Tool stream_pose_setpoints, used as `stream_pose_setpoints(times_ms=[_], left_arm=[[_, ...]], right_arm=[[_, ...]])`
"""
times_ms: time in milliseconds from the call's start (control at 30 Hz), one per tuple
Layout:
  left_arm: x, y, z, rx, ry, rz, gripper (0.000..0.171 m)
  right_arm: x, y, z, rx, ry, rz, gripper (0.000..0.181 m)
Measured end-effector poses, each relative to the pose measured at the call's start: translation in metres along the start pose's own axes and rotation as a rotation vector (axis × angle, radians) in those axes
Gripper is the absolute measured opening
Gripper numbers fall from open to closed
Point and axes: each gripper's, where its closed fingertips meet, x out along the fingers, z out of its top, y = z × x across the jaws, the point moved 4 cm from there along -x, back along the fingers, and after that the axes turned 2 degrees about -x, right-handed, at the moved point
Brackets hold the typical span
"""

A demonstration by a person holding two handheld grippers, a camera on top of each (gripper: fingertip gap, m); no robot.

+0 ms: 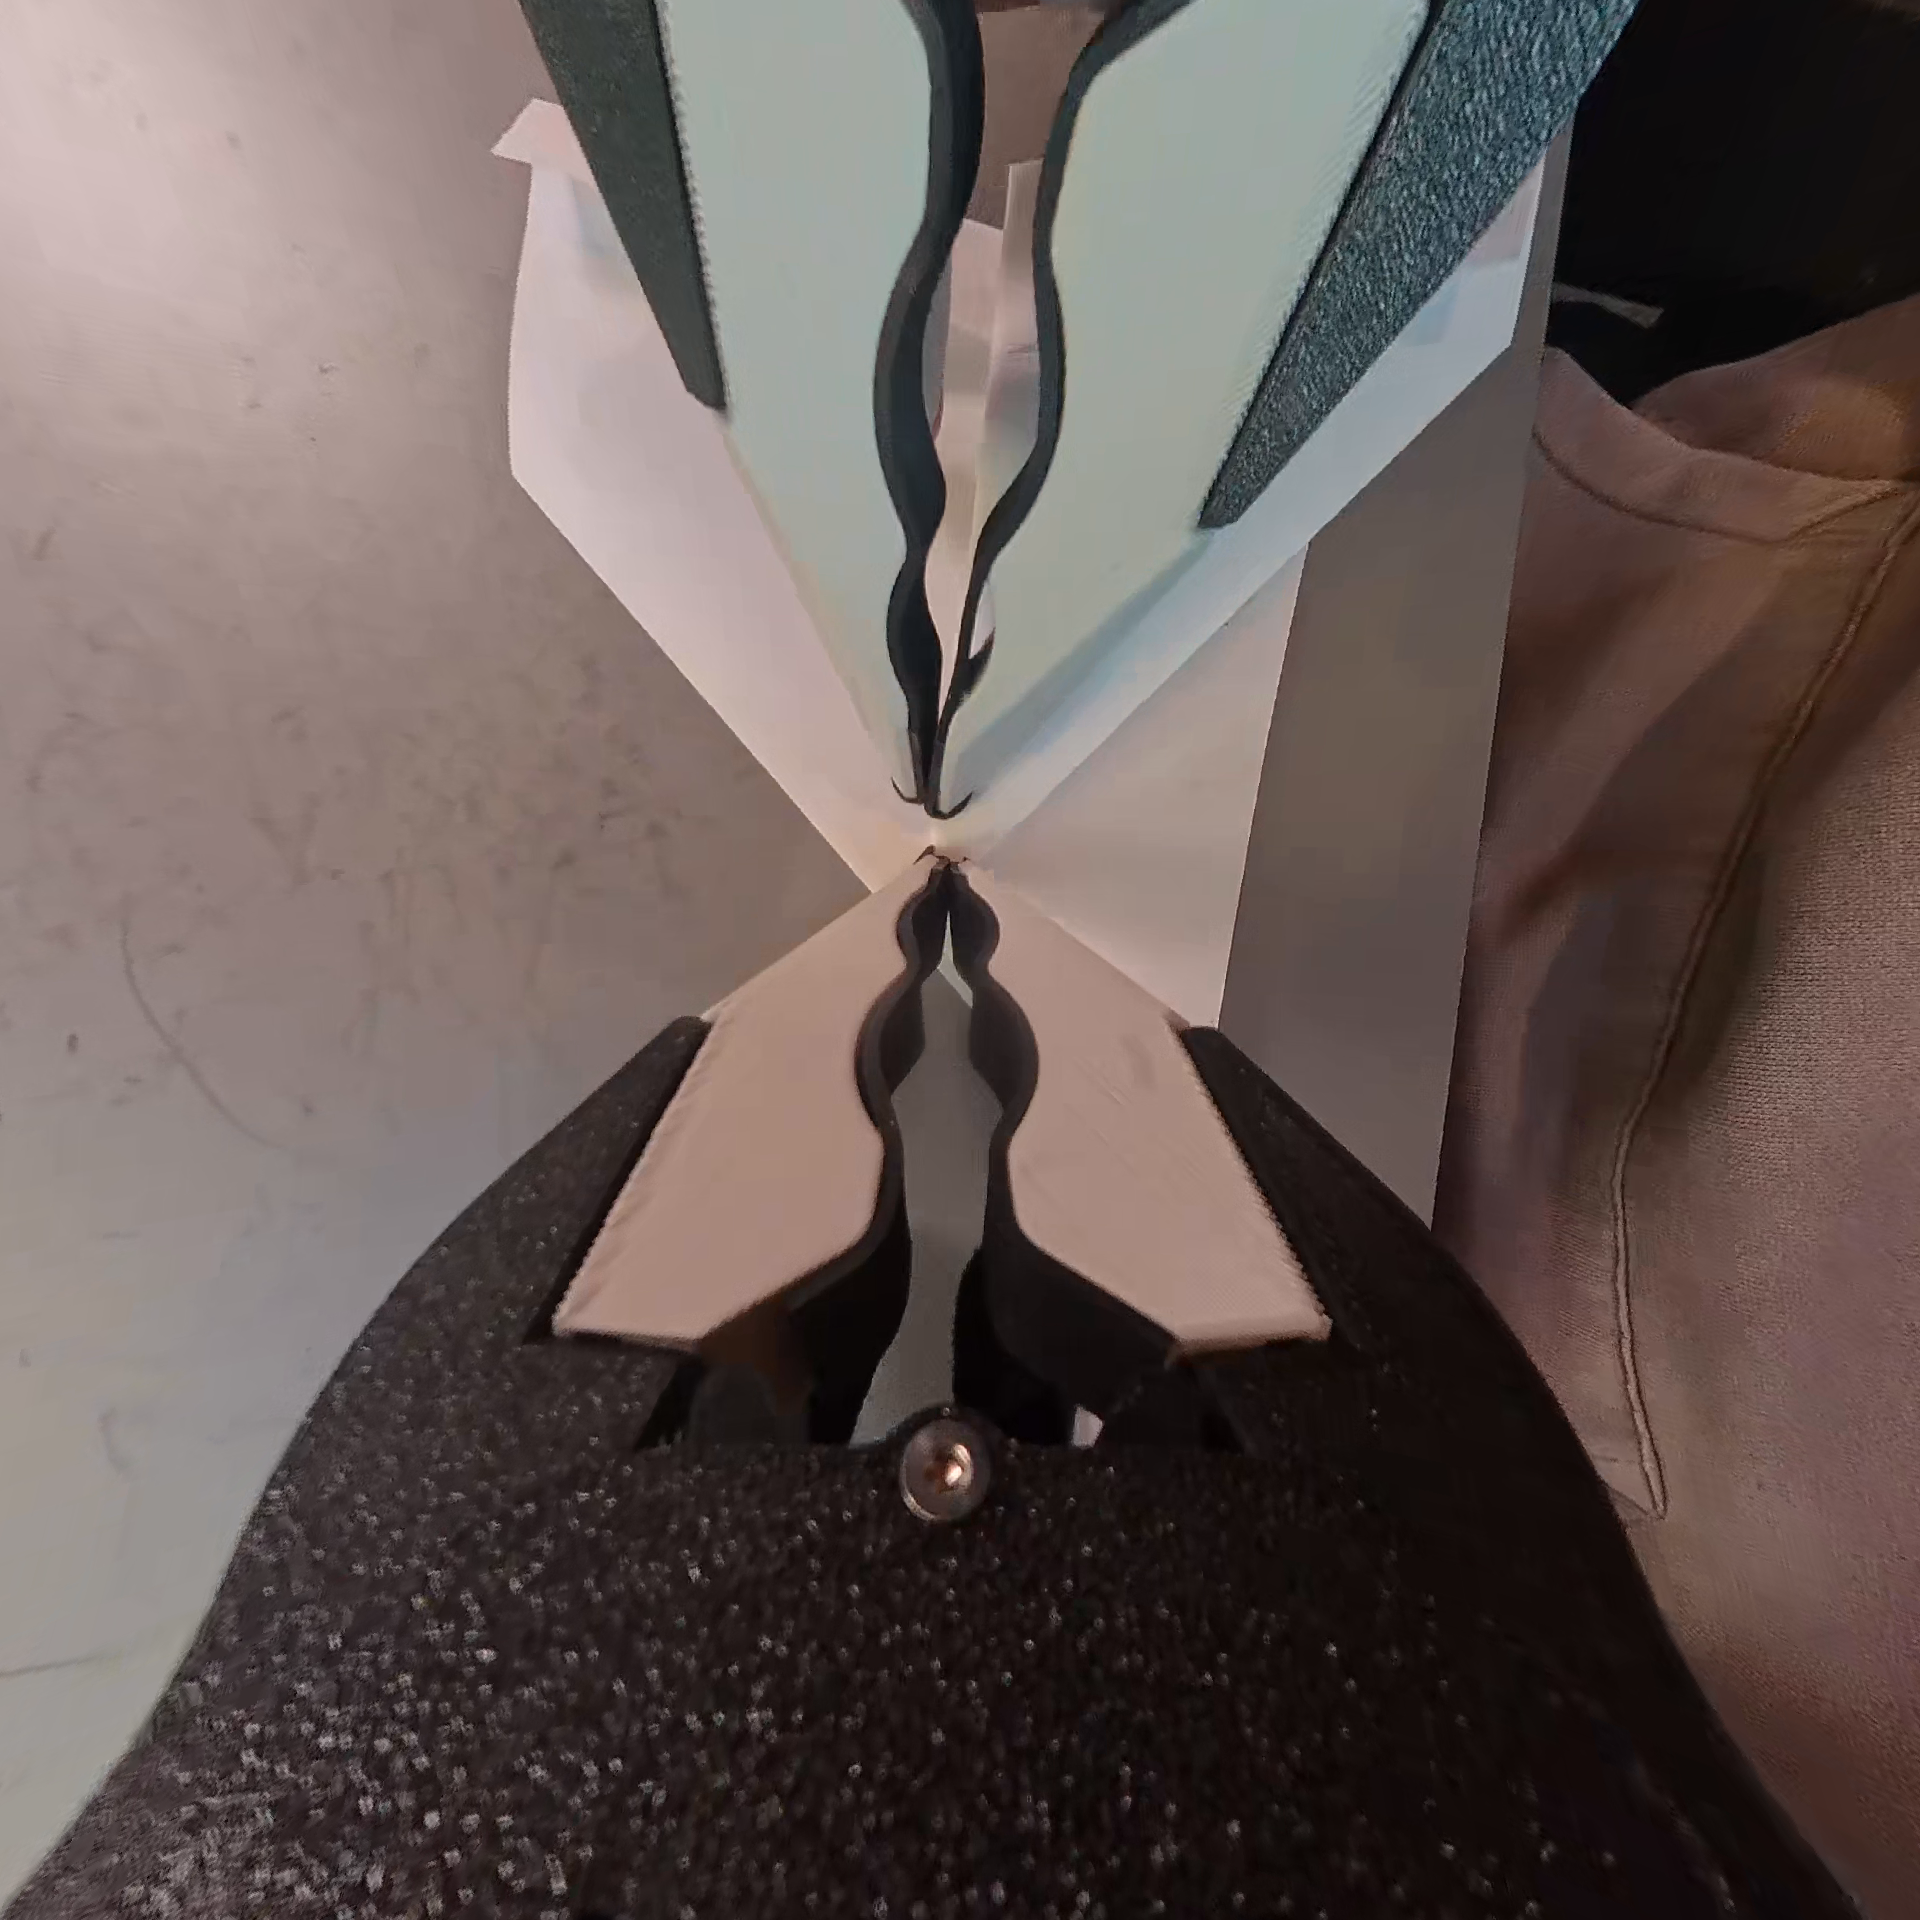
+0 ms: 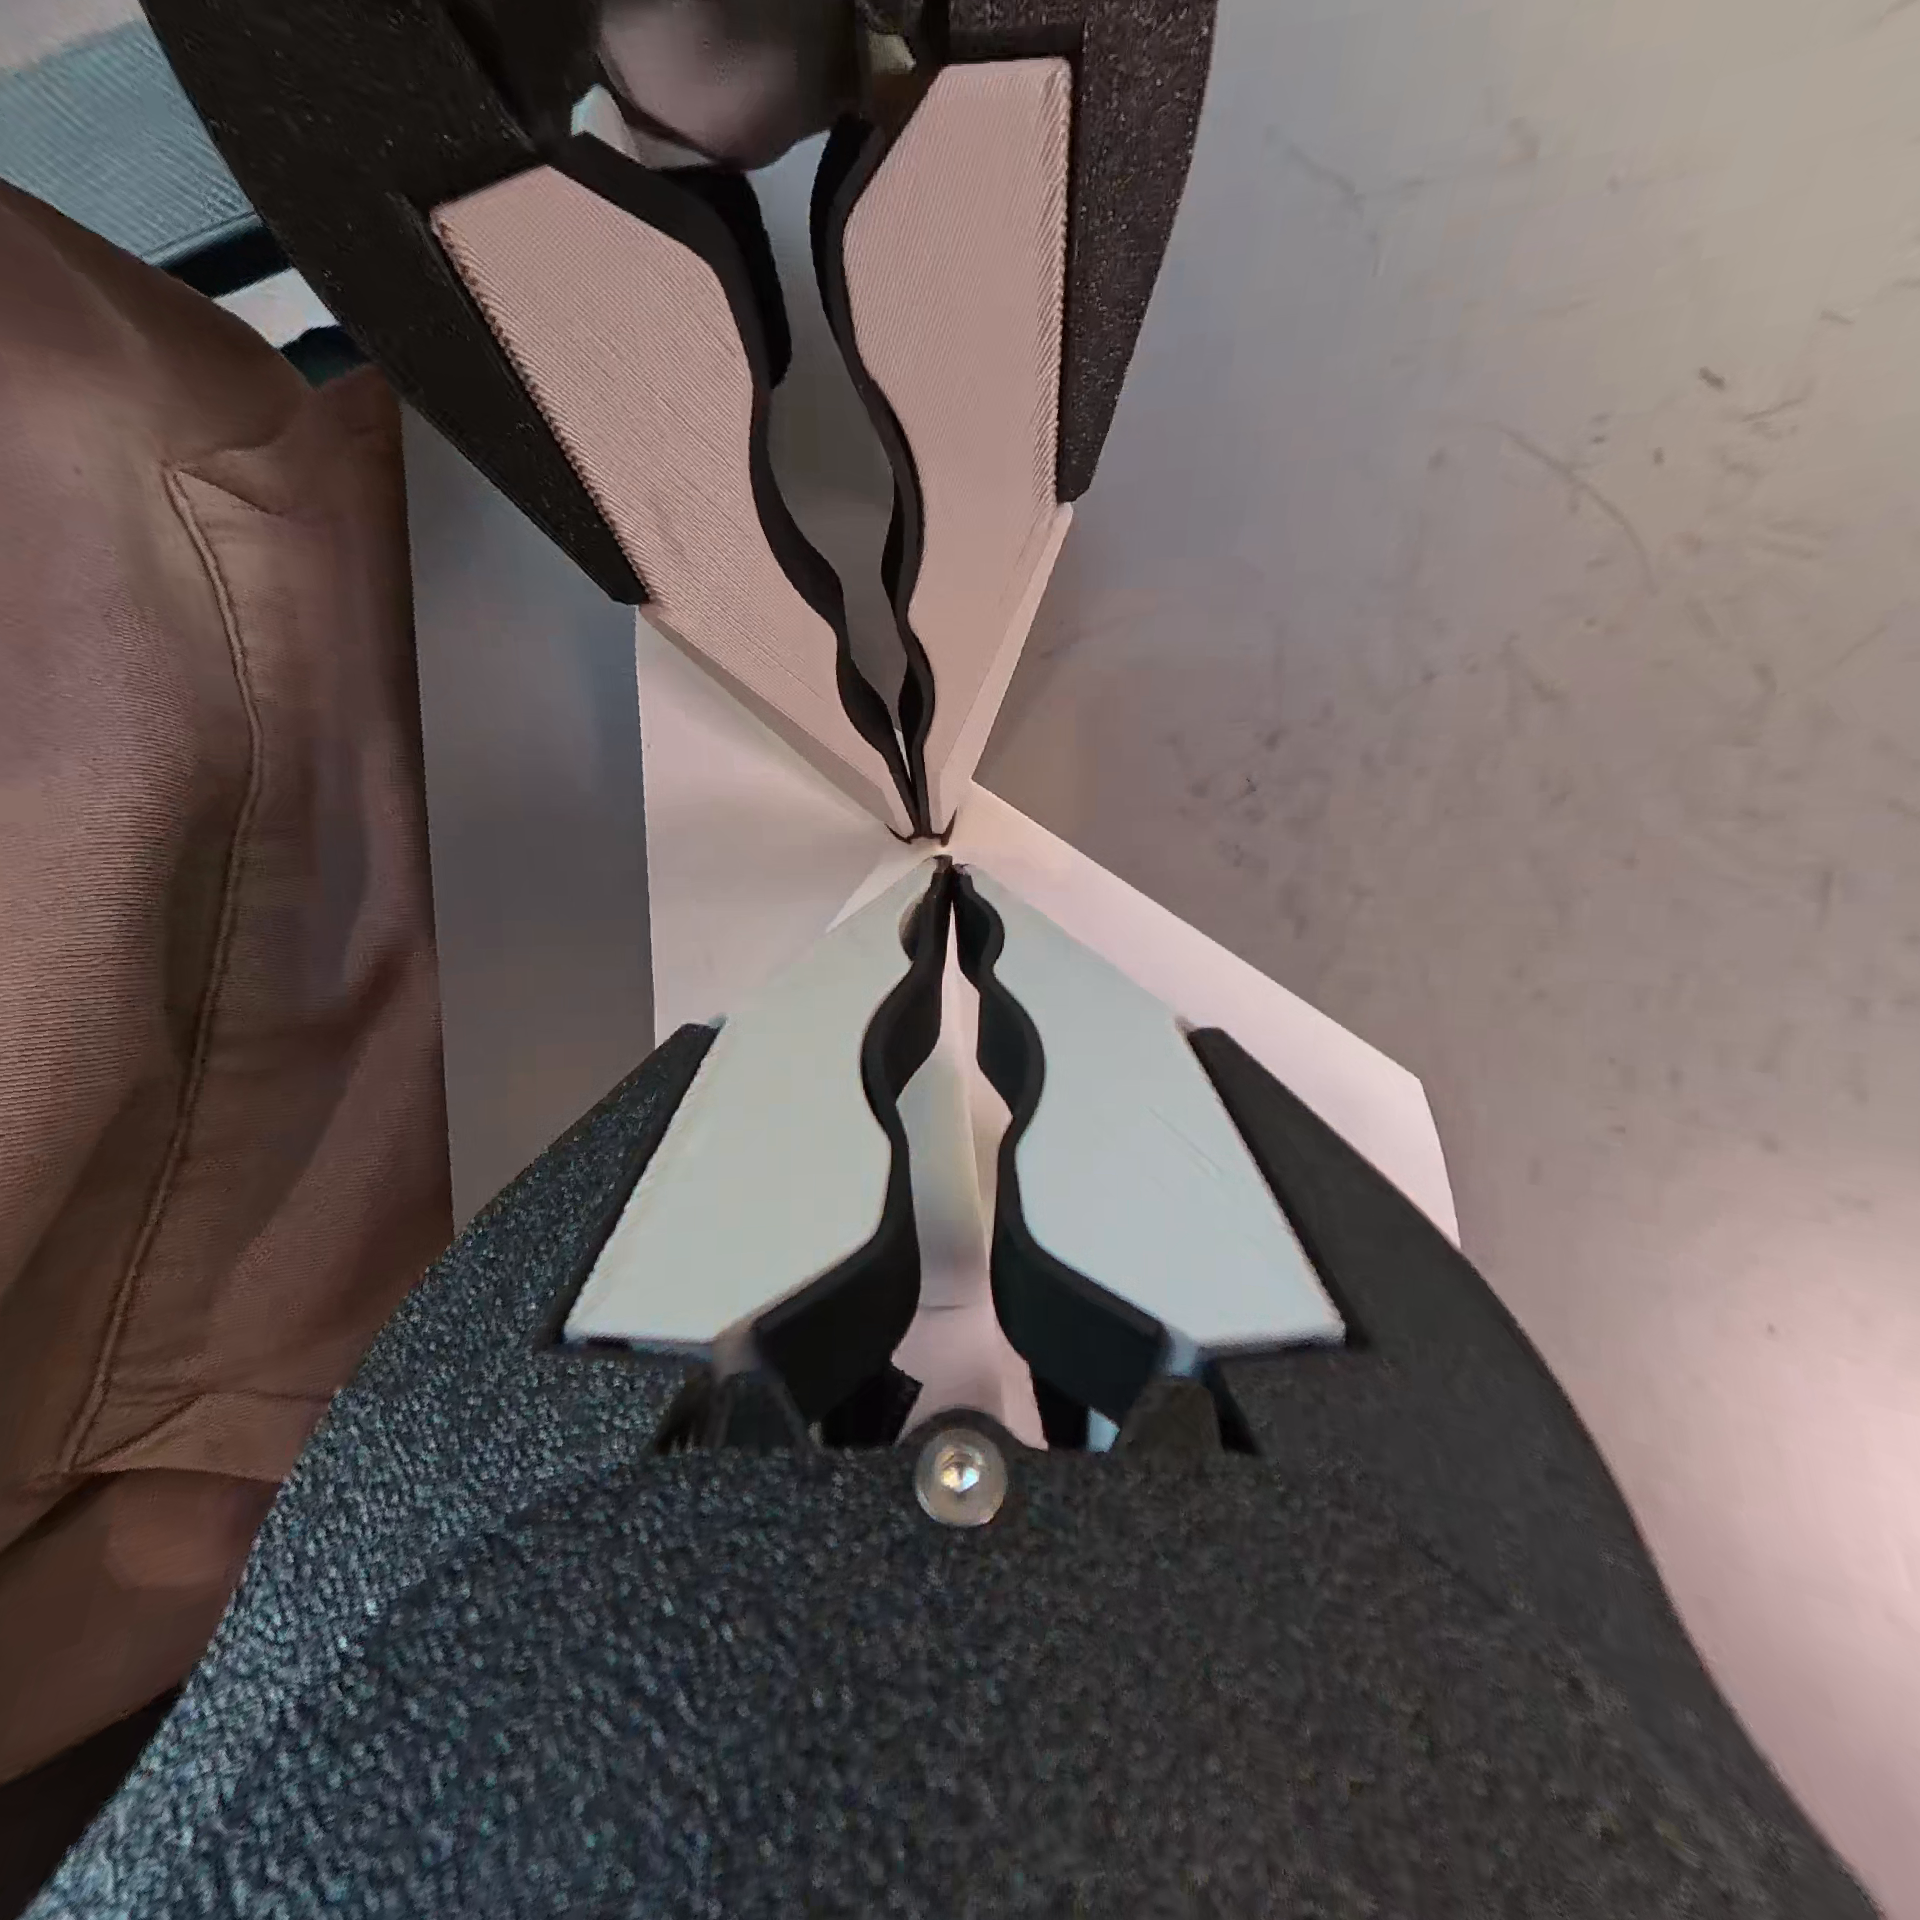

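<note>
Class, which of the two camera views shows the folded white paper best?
The left wrist view: the white paper spreads wide behind the right gripper, folds visible. In the right wrist view the paper is mostly hidden by both grippers. The left gripper and right gripper meet tip to tip.

surface: pale grey table top [image 1: 260, 727], scuffed and scratched, fills the left of the left wrist view and the right of the right wrist view | edge: a lighter band [image 1: 1340, 935] runs along its side next to a person's tan garment | on it: white paper sheet [image 2: 1299, 1091], creased, partly lifted
</note>
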Motion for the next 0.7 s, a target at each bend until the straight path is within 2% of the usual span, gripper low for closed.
stream_pose_setpoints(times_ms=[33,200,433,700], left_arm=[[0.0001,-0.0001,-0.0006,-0.011,-0.018,0.0,0.0],[0.0001,0.0004,-0.002,-0.041,-0.065,-0.014,0.0],[-0.0006,0.0029,-0.0018,-0.12,-0.113,-0.093,0.0],[-0.0002,0.0023,-0.0023,-0.046,-0.058,-0.027,0.0]], right_arm=[[0.0,0.0013,0.0019,-0.001,-0.008,0.008,0.0],[0.0072,0.0025,0.0009,-0.023,0.045,-0.01,0.0],[0.0078,0.0015,0.0012,0.063,0.074,0.013,0.0],[0.004,0.0004,-0.0023,0.078,0.092,0.014,0.0]])
